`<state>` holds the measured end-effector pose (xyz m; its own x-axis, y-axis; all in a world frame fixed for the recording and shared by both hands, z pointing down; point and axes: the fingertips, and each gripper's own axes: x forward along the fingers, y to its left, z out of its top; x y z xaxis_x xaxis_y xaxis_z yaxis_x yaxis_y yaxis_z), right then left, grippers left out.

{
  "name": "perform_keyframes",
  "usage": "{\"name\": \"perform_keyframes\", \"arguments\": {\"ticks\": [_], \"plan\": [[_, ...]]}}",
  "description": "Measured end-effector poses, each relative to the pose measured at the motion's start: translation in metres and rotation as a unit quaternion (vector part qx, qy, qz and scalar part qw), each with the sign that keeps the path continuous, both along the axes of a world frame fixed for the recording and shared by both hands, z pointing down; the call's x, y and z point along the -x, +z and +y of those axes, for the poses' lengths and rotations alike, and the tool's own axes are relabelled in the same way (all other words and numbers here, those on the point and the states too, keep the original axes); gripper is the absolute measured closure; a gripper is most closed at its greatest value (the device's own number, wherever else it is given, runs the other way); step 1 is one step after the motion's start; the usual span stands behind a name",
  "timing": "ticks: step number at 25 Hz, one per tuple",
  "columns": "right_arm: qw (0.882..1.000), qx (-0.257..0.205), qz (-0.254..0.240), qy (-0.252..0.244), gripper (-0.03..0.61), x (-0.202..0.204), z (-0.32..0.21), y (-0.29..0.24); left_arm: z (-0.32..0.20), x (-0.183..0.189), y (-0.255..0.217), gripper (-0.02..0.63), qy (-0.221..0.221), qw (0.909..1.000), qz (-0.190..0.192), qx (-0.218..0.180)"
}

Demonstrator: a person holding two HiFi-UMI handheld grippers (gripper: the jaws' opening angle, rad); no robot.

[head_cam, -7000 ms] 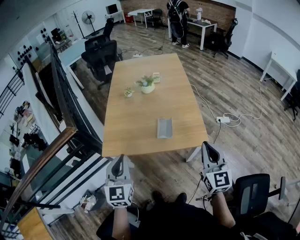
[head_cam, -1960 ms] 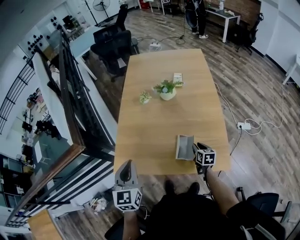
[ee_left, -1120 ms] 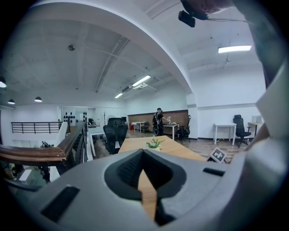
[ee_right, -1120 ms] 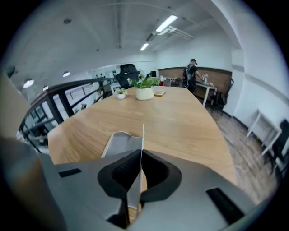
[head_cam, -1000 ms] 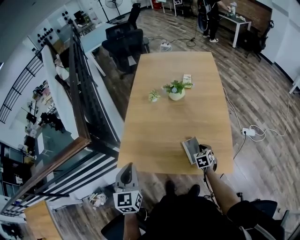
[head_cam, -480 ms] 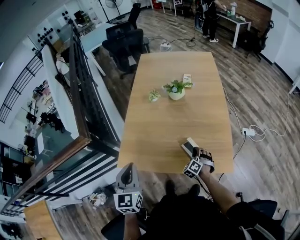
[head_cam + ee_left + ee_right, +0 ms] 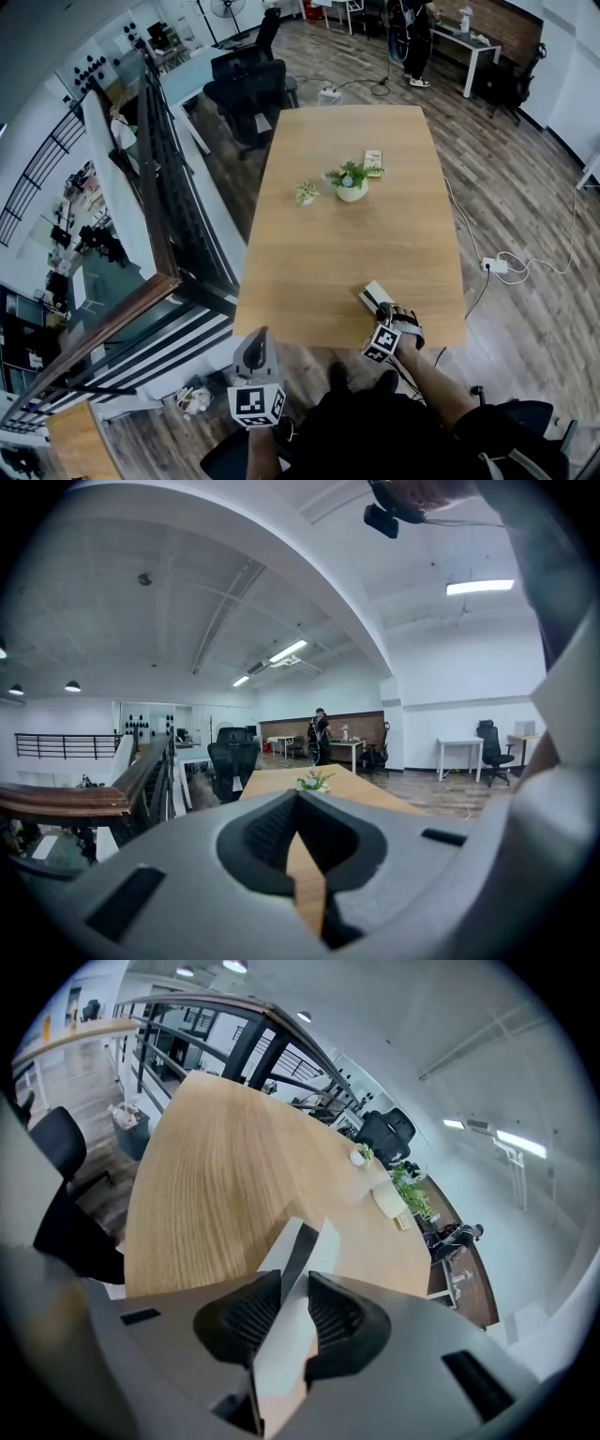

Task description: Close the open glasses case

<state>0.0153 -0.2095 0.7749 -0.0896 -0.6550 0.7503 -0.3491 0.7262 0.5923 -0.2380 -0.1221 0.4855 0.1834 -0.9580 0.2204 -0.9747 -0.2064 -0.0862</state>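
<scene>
Right tool (image 7: 289, 1297) jaws just opening round still-ajar glasses case (image 7: 374, 296); unlatched, it may spring back. Left tool (image 7: 255, 339) together.

L gripper (image 7: 257, 335) low, level, jaws together. R gripper (image 7: 384, 310) tilted down, jaws just opening, glasses case (image 7: 371, 293) between.

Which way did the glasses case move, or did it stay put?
Yes. It turned: the glasses case, once straight along the table edge, now lies slanted to it.
</scene>
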Motion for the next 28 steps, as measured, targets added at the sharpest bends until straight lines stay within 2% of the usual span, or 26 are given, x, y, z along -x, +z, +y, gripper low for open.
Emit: {"name": "perform_keyframes", "arguments": {"ticks": [5, 8, 11, 12, 13, 15, 28], "plan": [[0.998, 0.037, -0.045, 0.012, 0.468, 0.001, 0.005, 0.004, 0.0, -0.004, 0.001, 0.615, 0.003, 1.0, 0.002, 0.004], [0.992, 0.071, -0.098, 0.03, 0.465, 0.006, 0.004, 0.002, 0.0, -0.002, 0.0, 0.615, 0.0, 1.0, 0.001, 0.002], [0.973, 0.131, -0.175, 0.067, 0.482, 0.009, 0.006, 0.007, -0.001, -0.003, 0.0, 0.615, 0.001, 1.0, 0.002, 0.0], [0.965, 0.146, -0.201, 0.088, 0.533, 0.007, 0.004, 0.009, -0.002, -0.004, 0.0, 0.615, 0.002, 1.0, 0.001, 0.0], [0.955, 0.157, -0.225, 0.11, 0.559, 0.005, 0.002, 0.009, -0.001, -0.004, -0.001, 0.615, 0.002, 1.0, 0.0, 0.0], [0.941, 0.169, -0.258, 0.137, 0.563, 0.002, 0.0, 0.009, 0.001, -0.004, -0.003, 0.615, 0.0, 1.0, -0.001, -0.001], [0.936, 0.158, -0.279, 0.146, 0.563, 0.002, -0.002, 0.008, -0.002, -0.008, -0.009, 0.615, 0.0, 0.9999, 0.0, -0.016]]}}
